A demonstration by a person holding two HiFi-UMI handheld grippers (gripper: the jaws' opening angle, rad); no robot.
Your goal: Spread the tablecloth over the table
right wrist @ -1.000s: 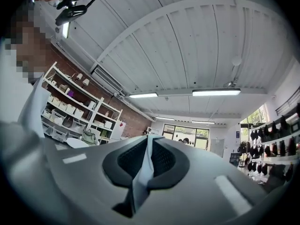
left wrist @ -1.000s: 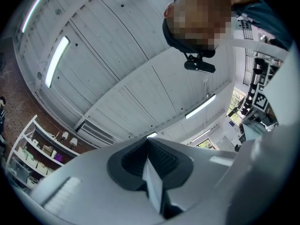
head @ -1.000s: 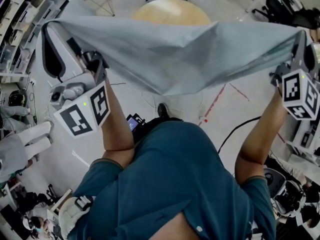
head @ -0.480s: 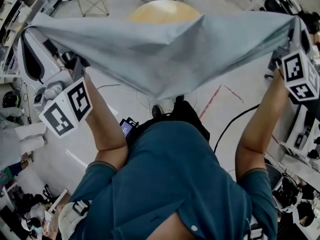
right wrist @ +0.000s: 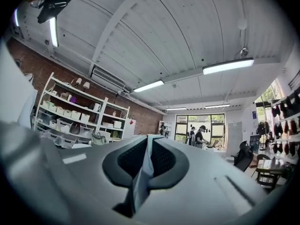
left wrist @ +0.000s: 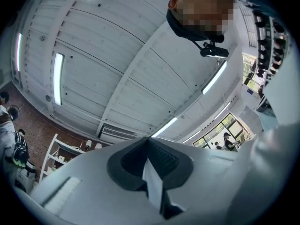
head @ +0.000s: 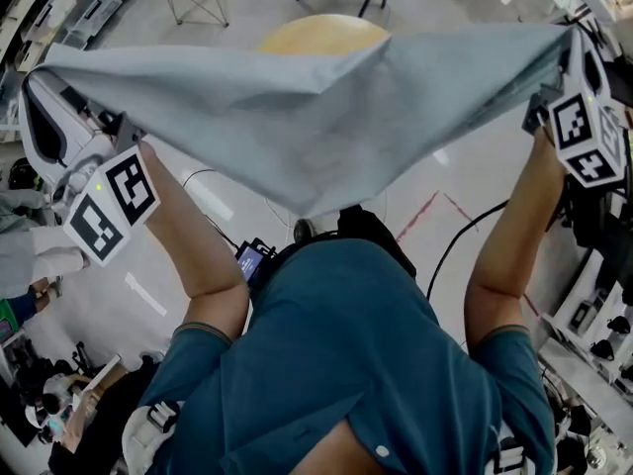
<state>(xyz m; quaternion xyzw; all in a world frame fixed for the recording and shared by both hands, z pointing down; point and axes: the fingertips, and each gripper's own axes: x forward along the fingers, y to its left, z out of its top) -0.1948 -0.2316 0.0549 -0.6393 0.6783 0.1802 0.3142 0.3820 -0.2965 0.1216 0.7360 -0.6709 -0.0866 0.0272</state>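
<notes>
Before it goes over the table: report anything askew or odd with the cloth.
The tablecloth sags in a deep V with a crease mid-span, not taut between the left tongs and right tongs. No damage shows.

tablecloth (head: 326, 117): pale grey, stretched wide in the air, middle sagging | place: over round wooden table (head: 321, 36) (partly hidden)

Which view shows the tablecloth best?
Head view. There the tablecloth hangs stretched in the air between the left claw and the right claw, sagging mid-span, with the round table beyond it. The left and right gripper views show only a thin strip pinched in each shut claw.
</notes>
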